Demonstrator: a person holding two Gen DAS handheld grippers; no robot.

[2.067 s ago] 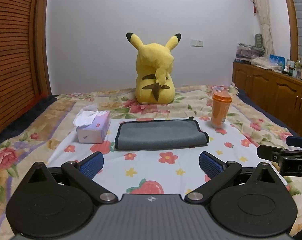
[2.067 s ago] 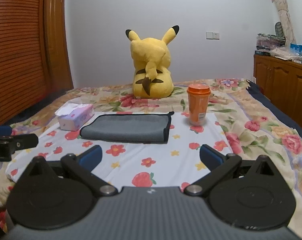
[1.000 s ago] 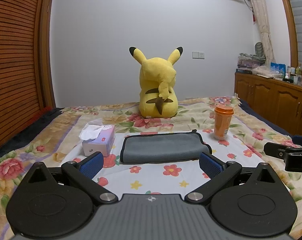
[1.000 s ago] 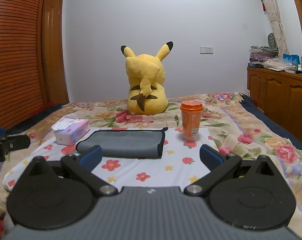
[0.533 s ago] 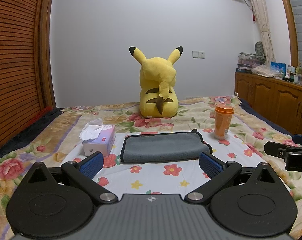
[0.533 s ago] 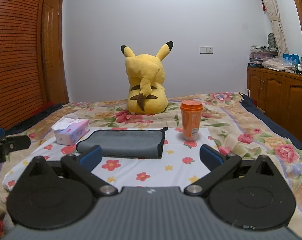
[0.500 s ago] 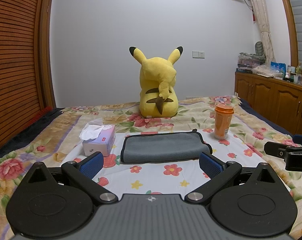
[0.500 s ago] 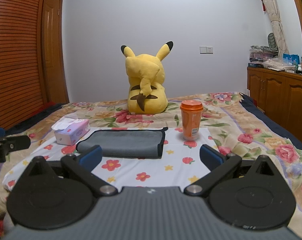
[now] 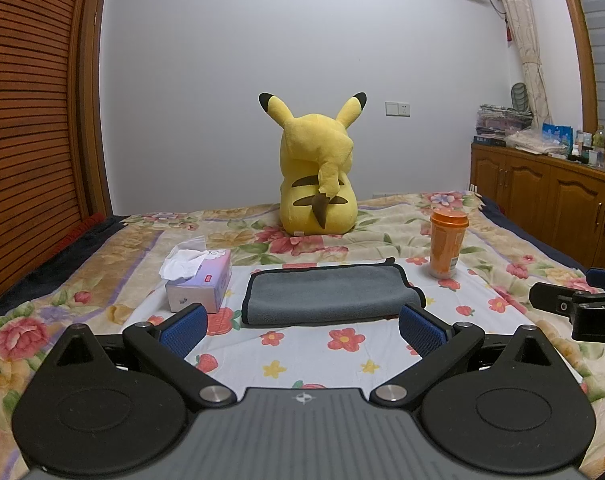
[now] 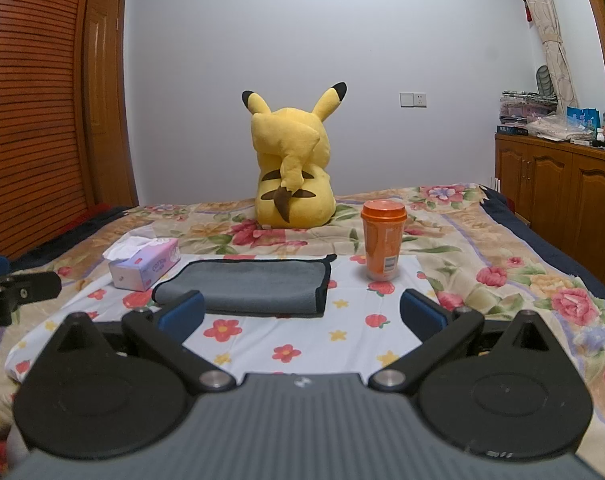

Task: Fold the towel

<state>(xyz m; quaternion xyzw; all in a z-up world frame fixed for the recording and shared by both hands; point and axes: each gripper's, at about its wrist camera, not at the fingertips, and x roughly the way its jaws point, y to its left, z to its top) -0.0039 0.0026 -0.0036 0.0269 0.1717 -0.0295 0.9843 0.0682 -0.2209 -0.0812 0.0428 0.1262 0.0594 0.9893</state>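
Left gripper (image 9: 302,326) and right gripper (image 10: 301,311) both gape wide and empty short of the grey towel (image 9: 329,293), lying between tissue box (image 9: 200,282) and cup (image 9: 446,242); soft, light, probably best pinched at its corners.

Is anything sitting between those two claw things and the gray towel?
Nothing visible does. Only bare flowered sheet lies between the open left gripper and the gray towel, and likewise ahead of the open right gripper. The tissue box and orange cup stand off to the towel's sides.
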